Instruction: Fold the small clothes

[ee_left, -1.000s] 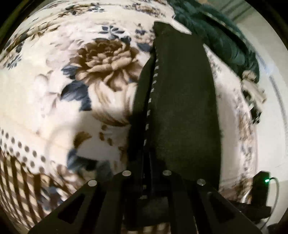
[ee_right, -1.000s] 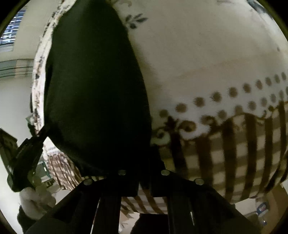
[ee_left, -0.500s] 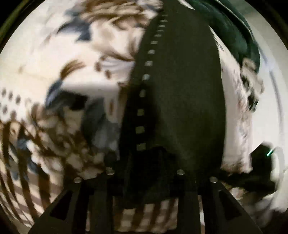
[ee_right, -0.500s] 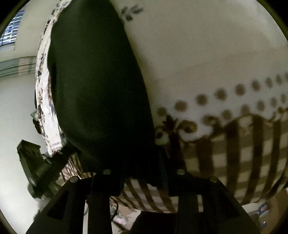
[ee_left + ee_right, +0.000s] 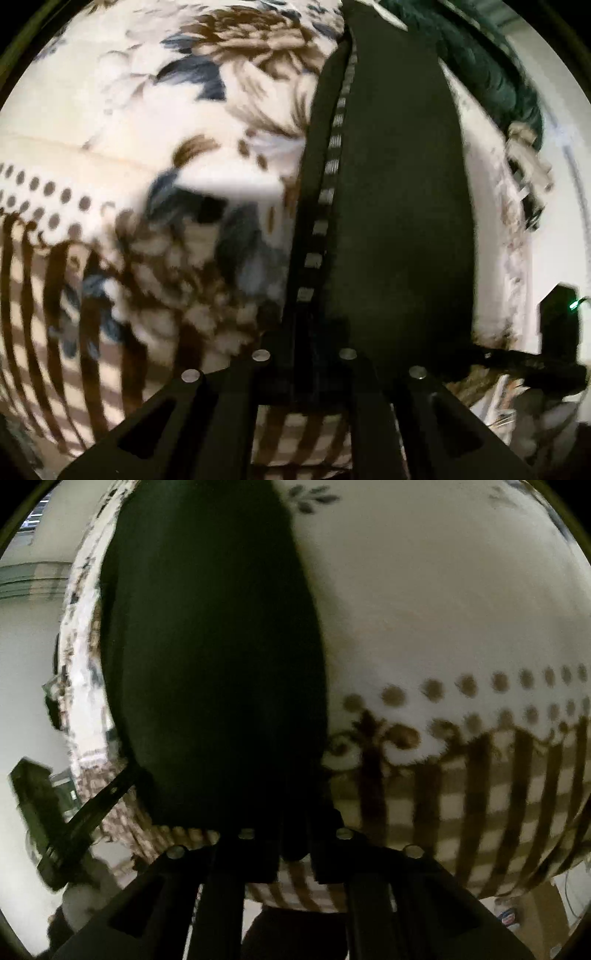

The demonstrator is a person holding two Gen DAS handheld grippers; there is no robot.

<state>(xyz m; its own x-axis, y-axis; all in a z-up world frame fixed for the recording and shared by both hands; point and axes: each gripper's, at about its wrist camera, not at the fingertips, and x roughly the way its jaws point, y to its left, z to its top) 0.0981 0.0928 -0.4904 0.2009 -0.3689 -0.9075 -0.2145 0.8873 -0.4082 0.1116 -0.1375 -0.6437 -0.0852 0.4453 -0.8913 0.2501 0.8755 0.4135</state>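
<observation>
A long dark garment (image 5: 399, 184) with a white dashed side stripe (image 5: 332, 162) lies stretched out on a floral bedspread (image 5: 147, 110). My left gripper (image 5: 304, 369) sits at the garment's near end. Its jaws are opening, the gap is still narrow, and dark cloth fills it. In the right wrist view the same garment (image 5: 214, 646) runs up the left half. My right gripper (image 5: 295, 849) is at its near edge, jaws closing, with a bunched lump of the cloth between the fingertips.
The bedspread (image 5: 443, 609) turns to dots and brown stripes near its front edge. A dark green blanket (image 5: 498, 74) lies at the far right. A black device with a green light (image 5: 557, 317) stands past the bed's edge. The floor shows beyond that edge.
Both pairs of jaws stood wider half a second ago and have narrowed again on the cloth. The left gripper has slid toward the striped front edge of the bedspread. The right has barely moved.
</observation>
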